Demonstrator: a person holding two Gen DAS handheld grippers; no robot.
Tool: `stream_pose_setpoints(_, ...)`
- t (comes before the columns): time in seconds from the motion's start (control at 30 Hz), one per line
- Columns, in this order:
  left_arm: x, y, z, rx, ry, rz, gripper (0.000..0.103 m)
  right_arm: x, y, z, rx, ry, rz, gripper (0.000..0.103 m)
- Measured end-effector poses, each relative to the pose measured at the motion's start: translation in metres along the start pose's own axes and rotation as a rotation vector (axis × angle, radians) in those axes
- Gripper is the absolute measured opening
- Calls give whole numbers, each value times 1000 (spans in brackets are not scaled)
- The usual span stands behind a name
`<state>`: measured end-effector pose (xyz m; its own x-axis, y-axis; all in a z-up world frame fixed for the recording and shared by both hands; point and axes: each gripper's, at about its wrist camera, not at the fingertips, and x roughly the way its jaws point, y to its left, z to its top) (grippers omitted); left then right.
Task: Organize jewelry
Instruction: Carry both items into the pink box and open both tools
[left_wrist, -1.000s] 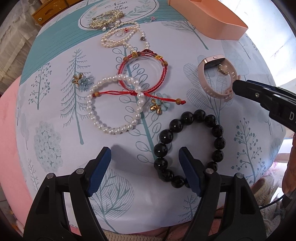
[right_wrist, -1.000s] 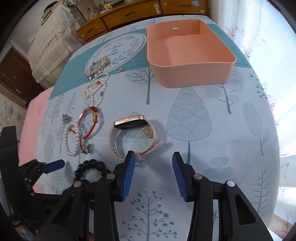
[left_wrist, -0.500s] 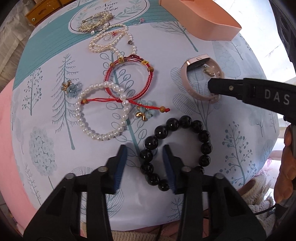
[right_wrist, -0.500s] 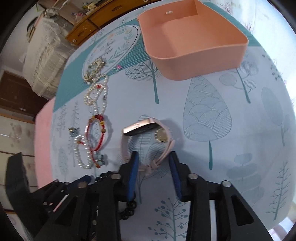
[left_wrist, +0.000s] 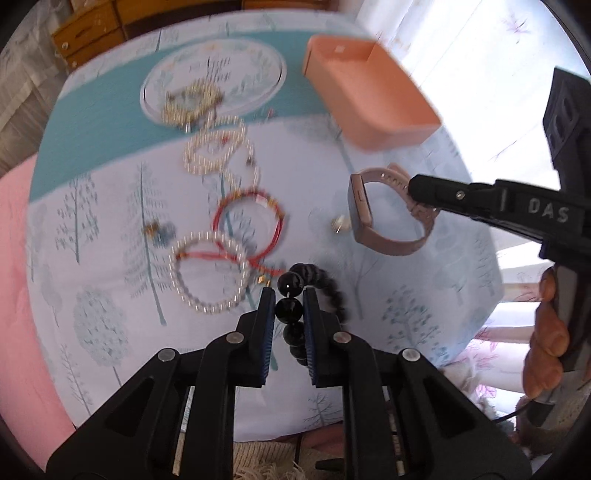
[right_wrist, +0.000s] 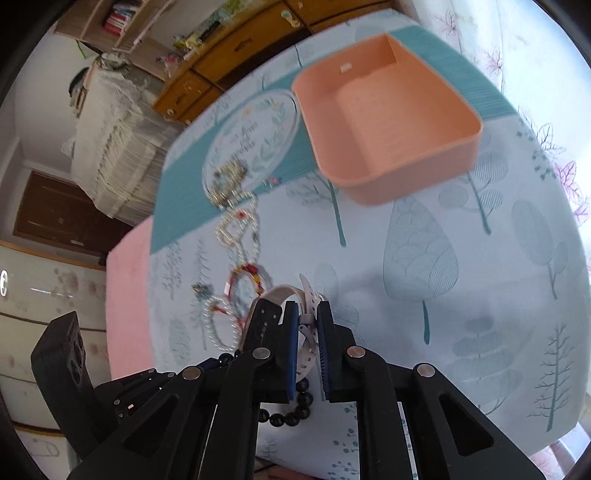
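Note:
My left gripper (left_wrist: 288, 294) has its jaws closing on a bead of the black bead bracelet (left_wrist: 327, 287); the pads press the bead and the rest of the loop hangs off the cloth. My right gripper (right_wrist: 307, 308) is closing on the strap of the pink watch (right_wrist: 279, 294), which is pinched between the pads and tilted up. In the left wrist view the right gripper (left_wrist: 415, 188) holds the pink watch (left_wrist: 360, 206) by its far strap above the cloth. The peach tray (right_wrist: 461, 147) stands at the back with nothing in it.
On the tree-print cloth lie a pearl bracelet (left_wrist: 208, 275), a red cord bracelet (left_wrist: 251, 221), a pearl necklace (left_wrist: 218, 147), a gold brooch (left_wrist: 188, 101), a flower earring (left_wrist: 157, 230) and a small gold piece (left_wrist: 340, 223). Wooden drawers (right_wrist: 207, 74) stand behind the table.
Both grippers went from open to closed. The left one took a bead of the black bracelet and rose with it. The right one took the watch strap and lifted it off the small gold piece.

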<state>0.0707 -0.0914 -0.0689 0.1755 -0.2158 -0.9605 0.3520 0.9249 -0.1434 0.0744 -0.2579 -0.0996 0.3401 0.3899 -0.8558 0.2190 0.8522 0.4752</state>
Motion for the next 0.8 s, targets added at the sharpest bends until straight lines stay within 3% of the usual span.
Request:
stream_pose_setpoints(0.23,-73,-1,54,53,-143,-15,12,-51,-3,43,16,-160,-45,10)
stream_pose_setpoints(0.4,-92,-18,112,67,-195,-49,12,-52,-28,86,82,-224,-135,10)
stream_pose_setpoints(0.53,-84,-39,162,81,-195,-76,12,-35,-51,115,156,-243,-155,10)
stream_pose_setpoints(0.63,-67,-57,188,98,-198,-72,12,-18,-67,128,192,-214,-91,11)
stream_pose_setpoints(0.73,-40,-72,208,107,-187,-60,12,-8,-81,122,249,-191,-26,14)
stream_pose_setpoints(0.8,-17,-76,219,98,-180,-35,12,-8,-85,112,251,-199,-30,16)
